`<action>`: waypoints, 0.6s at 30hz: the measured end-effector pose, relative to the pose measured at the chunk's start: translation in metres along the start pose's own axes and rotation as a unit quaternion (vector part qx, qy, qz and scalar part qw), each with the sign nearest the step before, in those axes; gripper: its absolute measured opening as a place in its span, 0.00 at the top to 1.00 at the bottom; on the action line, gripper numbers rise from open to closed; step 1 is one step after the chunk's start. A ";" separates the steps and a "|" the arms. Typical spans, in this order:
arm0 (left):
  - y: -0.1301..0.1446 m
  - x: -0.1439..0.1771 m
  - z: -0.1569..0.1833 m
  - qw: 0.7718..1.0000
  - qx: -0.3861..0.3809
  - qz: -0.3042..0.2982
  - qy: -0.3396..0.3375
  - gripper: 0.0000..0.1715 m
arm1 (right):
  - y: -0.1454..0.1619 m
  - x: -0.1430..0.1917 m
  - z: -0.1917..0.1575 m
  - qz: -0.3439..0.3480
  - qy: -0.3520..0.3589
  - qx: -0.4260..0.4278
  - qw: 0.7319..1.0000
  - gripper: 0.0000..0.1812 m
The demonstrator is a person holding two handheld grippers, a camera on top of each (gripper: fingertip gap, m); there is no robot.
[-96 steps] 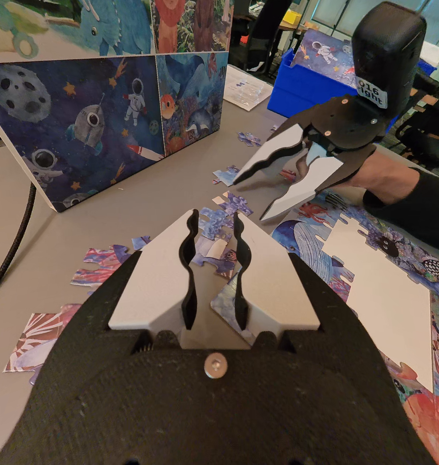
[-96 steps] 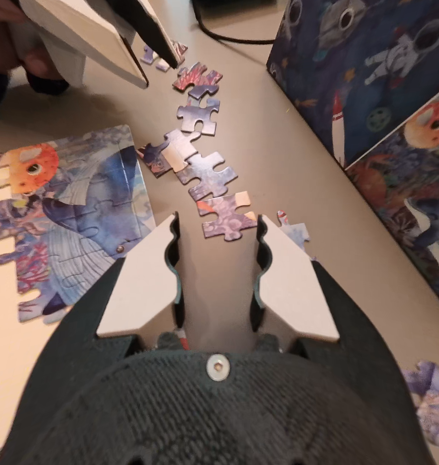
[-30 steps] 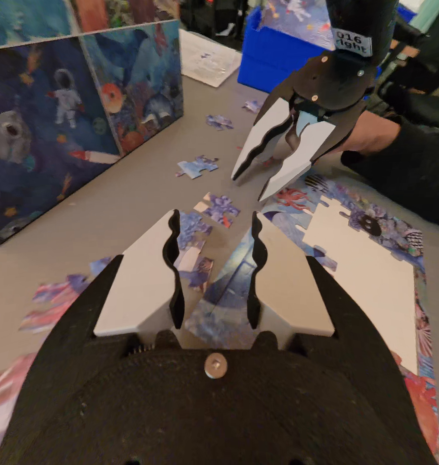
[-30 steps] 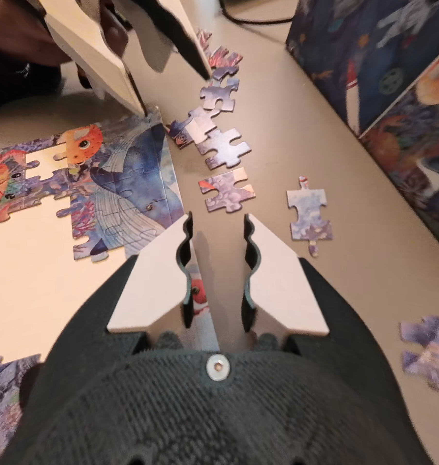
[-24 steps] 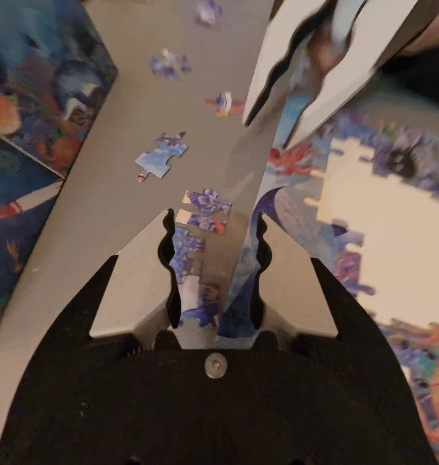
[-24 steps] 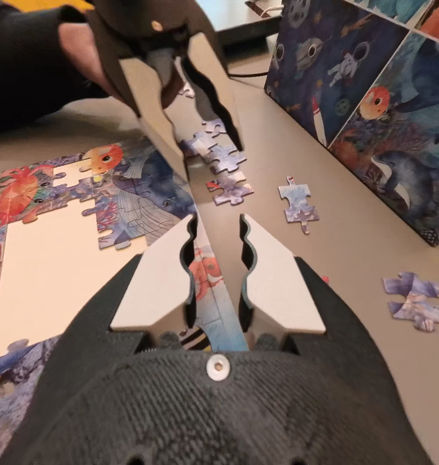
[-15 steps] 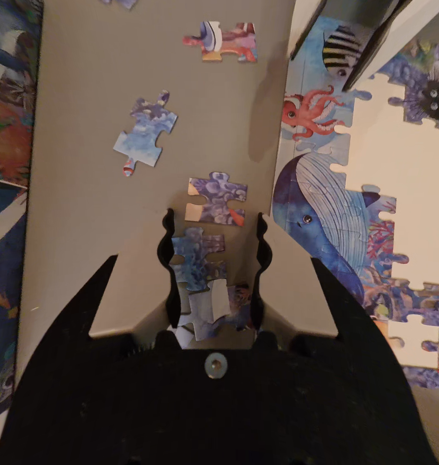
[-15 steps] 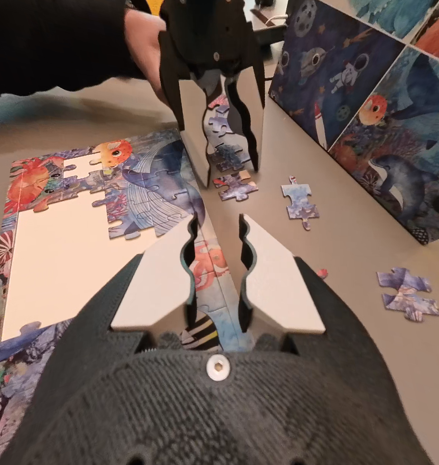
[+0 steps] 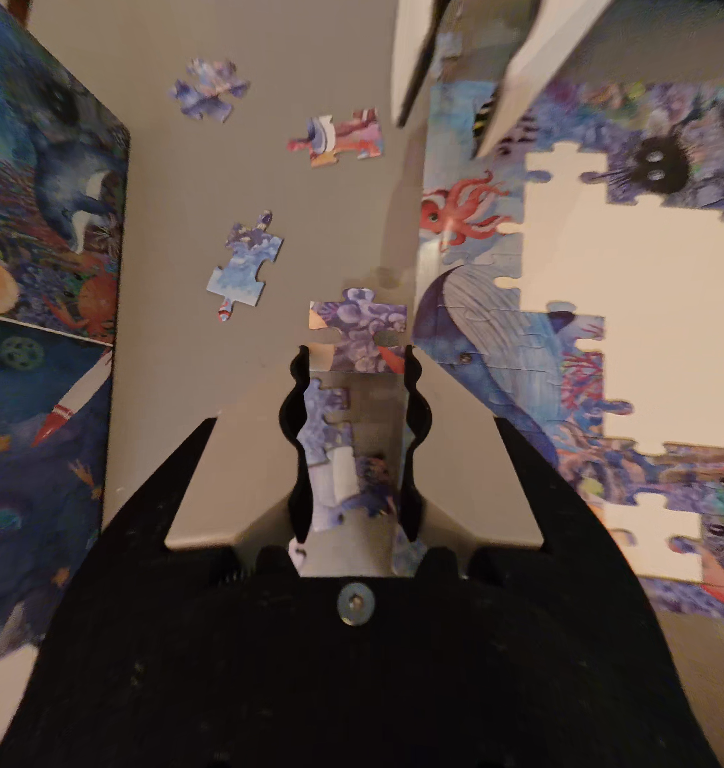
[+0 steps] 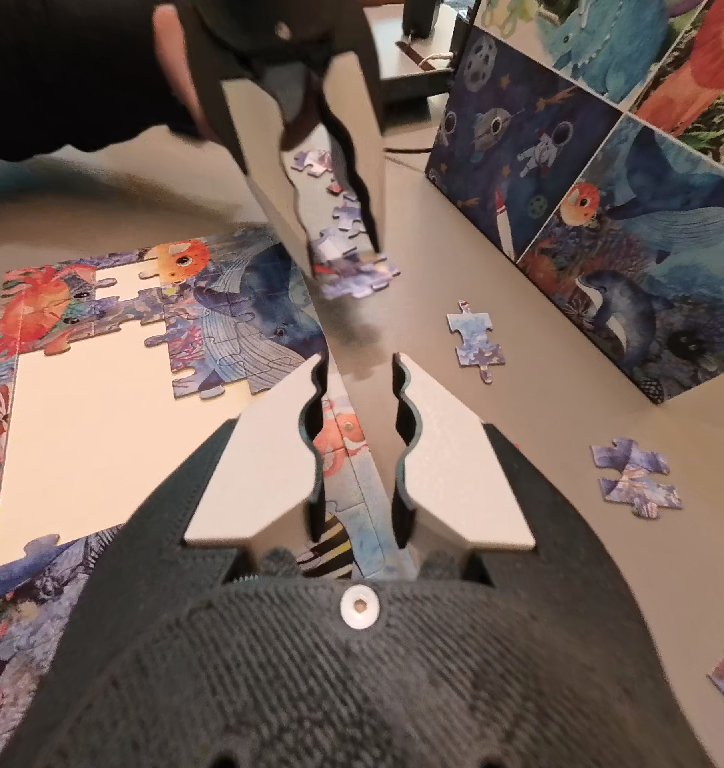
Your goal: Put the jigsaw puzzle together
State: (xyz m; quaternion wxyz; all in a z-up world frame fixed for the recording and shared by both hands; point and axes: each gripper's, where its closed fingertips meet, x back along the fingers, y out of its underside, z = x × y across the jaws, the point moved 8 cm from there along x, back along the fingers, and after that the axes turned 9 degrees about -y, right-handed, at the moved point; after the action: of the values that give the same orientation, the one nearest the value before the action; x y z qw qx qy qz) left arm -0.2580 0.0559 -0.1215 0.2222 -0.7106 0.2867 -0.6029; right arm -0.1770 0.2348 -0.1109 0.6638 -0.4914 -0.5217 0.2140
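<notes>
Covering the grey table (image 9: 235, 174) (dim light): loose pieces (image 9: 244, 266); both grippers' fingers apart, seemingly empty.

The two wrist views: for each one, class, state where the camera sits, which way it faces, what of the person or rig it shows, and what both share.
Left wrist view: sits on the left gripper, facing steeply down at the purple coral puzzle piece on the grey table; the right gripper's white fingers show at top.
Right wrist view: sits on the right gripper, looking forward across the table; the left gripper and a dark sleeve show.
Shared: the part-built sea-creature jigsaw, the pale blue loose piece, the illustrated box.
</notes>
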 end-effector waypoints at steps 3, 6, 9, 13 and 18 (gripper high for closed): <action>0.004 0.032 0.026 1.000 0.002 0.012 -0.003 0.75 | -0.001 0.001 0.000 0.008 -0.002 -0.003 1.000 0.84; 0.021 0.057 0.064 1.000 0.011 0.006 0.010 0.75 | -0.003 0.000 -0.003 0.009 -0.003 0.002 1.000 0.85; 0.041 0.068 0.104 0.999 0.035 -0.008 0.038 0.75 | -0.006 -0.003 -0.008 0.008 -0.004 0.010 1.000 0.85; 0.066 0.068 0.136 0.998 0.042 -0.044 0.023 0.75 | -0.009 -0.007 -0.012 0.009 -0.005 0.015 1.000 0.85; 0.076 0.064 0.145 0.997 0.046 -0.053 0.008 0.74 | -0.011 -0.007 -0.014 0.021 -0.007 0.009 1.000 0.86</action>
State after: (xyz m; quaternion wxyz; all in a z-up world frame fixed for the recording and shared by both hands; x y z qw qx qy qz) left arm -0.1193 -0.0479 -0.1500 0.2204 -0.7089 0.2223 -0.6321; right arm -0.1693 0.2186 -0.1045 0.6600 -0.4946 -0.5139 0.2360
